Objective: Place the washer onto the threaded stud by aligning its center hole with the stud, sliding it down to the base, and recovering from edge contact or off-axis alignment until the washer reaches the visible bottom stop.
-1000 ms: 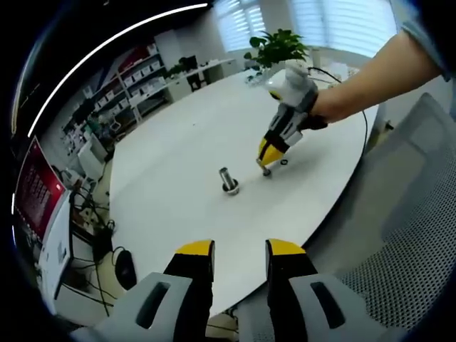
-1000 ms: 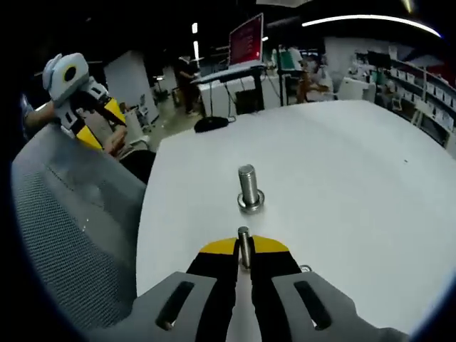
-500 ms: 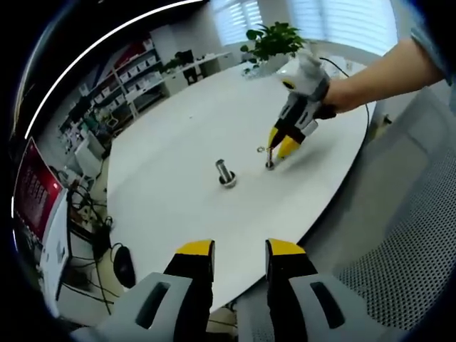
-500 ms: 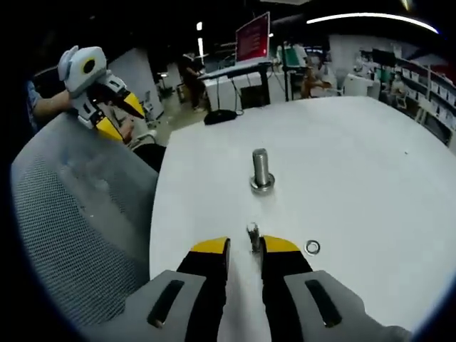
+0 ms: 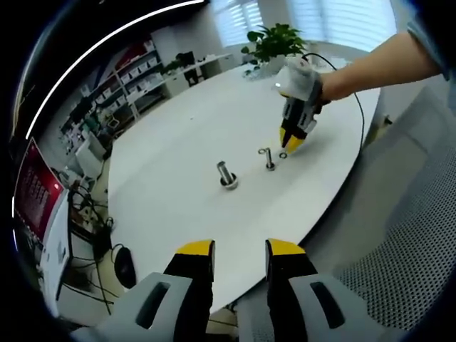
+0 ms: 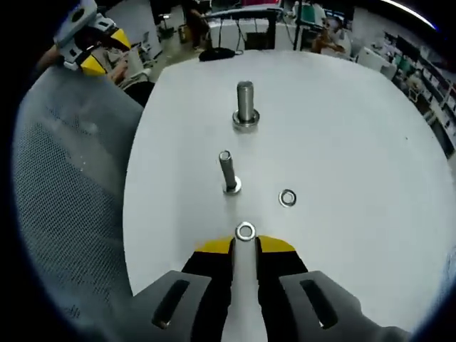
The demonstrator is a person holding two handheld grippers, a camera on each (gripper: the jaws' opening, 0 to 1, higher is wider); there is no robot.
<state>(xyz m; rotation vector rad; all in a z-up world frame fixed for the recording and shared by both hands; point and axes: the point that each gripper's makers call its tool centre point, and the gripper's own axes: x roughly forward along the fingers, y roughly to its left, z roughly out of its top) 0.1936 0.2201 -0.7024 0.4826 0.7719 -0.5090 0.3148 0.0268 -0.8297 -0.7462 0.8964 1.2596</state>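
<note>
— What does the washer look like, and where is it?

— The washer (image 6: 245, 231) is a small flat metal ring with a clear centre hole, lying on the white table (image 6: 356, 128) just ahead of the right gripper (image 6: 244, 247). Its near edge sits at the gap between the yellow-tipped jaws, which stand slightly apart; I cannot tell whether they pinch the ring or merely touch it. In the left gripper view it is a tiny ring (image 5: 283, 154) right under that gripper's tips (image 5: 291, 146).

— And the stud?

— The threaded stud (image 6: 227, 172) stands upright on its wider base, just beyond the washer and apart from it. A second washer (image 6: 287, 197) lies flat beside it. Farther on stands a thicker bolt (image 6: 245, 105), upright, with a ring around its foot. The left gripper view shows the same stud (image 5: 270, 158) and bolt (image 5: 226, 174).

— The other gripper?

— The left gripper (image 5: 239, 253) hangs off the table's edge, jaws parted, nothing between them.

— The surroundings?

— A round white table, a grey mesh chair back (image 6: 64, 214) beside it, a person's hand (image 5: 320, 89) holding the right gripper. Shelves (image 5: 128, 82) line one wall, a potted plant (image 5: 274, 46) stands near blinds, and a red screen (image 5: 32, 189) glows at one side.
</note>
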